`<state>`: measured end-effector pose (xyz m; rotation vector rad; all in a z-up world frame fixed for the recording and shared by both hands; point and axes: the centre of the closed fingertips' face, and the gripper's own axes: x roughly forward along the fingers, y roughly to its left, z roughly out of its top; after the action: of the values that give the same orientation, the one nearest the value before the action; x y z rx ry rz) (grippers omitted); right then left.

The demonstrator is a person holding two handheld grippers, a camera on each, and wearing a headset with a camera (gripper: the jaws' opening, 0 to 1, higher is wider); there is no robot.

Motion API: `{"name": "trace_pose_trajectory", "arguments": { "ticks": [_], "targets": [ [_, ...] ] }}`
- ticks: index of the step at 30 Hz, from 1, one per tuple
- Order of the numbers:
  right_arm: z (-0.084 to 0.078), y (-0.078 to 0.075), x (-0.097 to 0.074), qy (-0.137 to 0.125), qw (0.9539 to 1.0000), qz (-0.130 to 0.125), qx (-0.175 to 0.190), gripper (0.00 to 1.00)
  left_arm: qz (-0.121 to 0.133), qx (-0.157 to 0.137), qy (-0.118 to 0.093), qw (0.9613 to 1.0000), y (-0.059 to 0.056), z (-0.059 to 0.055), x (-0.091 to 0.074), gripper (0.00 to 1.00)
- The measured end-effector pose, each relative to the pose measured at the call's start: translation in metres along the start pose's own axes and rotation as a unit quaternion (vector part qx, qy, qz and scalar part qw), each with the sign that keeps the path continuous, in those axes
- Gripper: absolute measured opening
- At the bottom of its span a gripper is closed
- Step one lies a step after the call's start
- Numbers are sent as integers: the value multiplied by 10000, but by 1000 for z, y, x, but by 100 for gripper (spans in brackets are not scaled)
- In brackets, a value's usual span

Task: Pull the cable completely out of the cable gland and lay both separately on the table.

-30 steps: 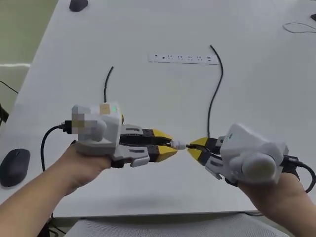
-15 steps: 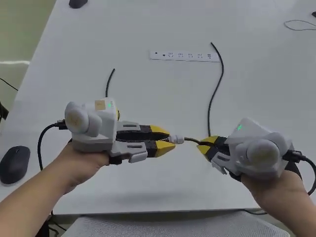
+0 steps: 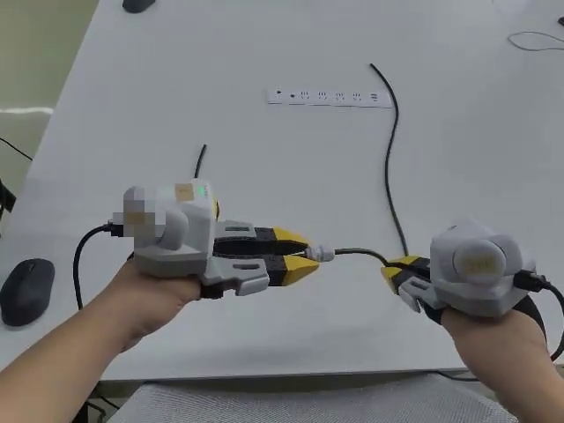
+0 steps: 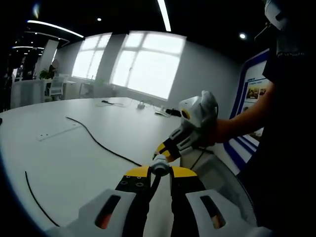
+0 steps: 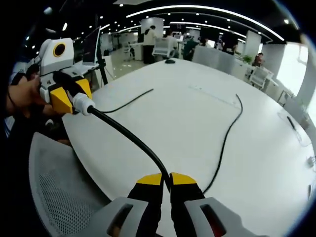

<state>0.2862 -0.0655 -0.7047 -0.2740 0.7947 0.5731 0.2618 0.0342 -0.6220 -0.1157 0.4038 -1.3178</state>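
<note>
A white cable gland (image 3: pixel 322 255) sticks out of the yellow tips of my left gripper (image 3: pixel 310 256), which is shut on it above the table's near edge. A black cable (image 3: pixel 390 159) leaves the gland, spans a short gap and passes through my right gripper (image 3: pixel 392 267), shut on it. Beyond that it trails across the table toward the far side. In the left gripper view the gland (image 4: pixel 159 165) sits between the jaws. In the right gripper view the cable (image 5: pixel 123 131) runs taut from my right gripper (image 5: pixel 166 178) to the gland (image 5: pixel 82 104).
A white power strip (image 3: pixel 328 97) lies at the far middle of the white table (image 3: pixel 264 53). A short loose black wire (image 3: pixel 200 160) lies behind the left gripper. A dark mouse (image 3: pixel 26 292) rests at the left edge. A mesh chair (image 5: pixel 59 197) stands below the near edge.
My right gripper has moved to the right, away from the left one. The stretch of cable between gland and right gripper has grown longer. The left gripper has stayed in place.
</note>
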Motion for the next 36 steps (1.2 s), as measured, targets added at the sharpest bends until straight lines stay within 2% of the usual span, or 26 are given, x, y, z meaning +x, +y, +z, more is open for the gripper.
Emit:
{"name": "trace_pose_trajectory", "arguments": {
  "ticks": [4,9,12,17,21,24,27,29,33,36],
  "targets": [
    [2,1,-3,-87,9999,62,124,0,11,-61,-81,9999,2,5,-1,15],
    [3,3,-6,-132,9997,118,154,1,26,-103,-74,9999,5,5,-4,15],
    [7,6,-12,-205,9996,173,45,2,50,-153,-91,9998,7,5,-5,15],
    [15,12,-22,-326,9990,292,62,10,66,-140,-69,9999,9,4,-7,15],
    [39,28,-31,-591,9964,369,-486,17,58,-166,-57,9998,9,4,-7,15],
    [58,45,-33,-727,9903,449,-1096,17,43,-166,-38,9998,9,4,-6,15],
    [69,59,-29,-784,9843,550,-1480,17,34,-175,-19,9998,10,3,-6,15],
    [73,66,-27,-807,9799,566,-1735,16,47,-194,-1,9998,11,3,-6,15],
    [75,74,-23,-786,9740,582,-2043,13,44,-192,12,9998,11,2,-6,15],
    [75,75,-20,-780,9721,575,-2134,11,41,-204,27,9998,11,1,-6,15]
  ]
}}
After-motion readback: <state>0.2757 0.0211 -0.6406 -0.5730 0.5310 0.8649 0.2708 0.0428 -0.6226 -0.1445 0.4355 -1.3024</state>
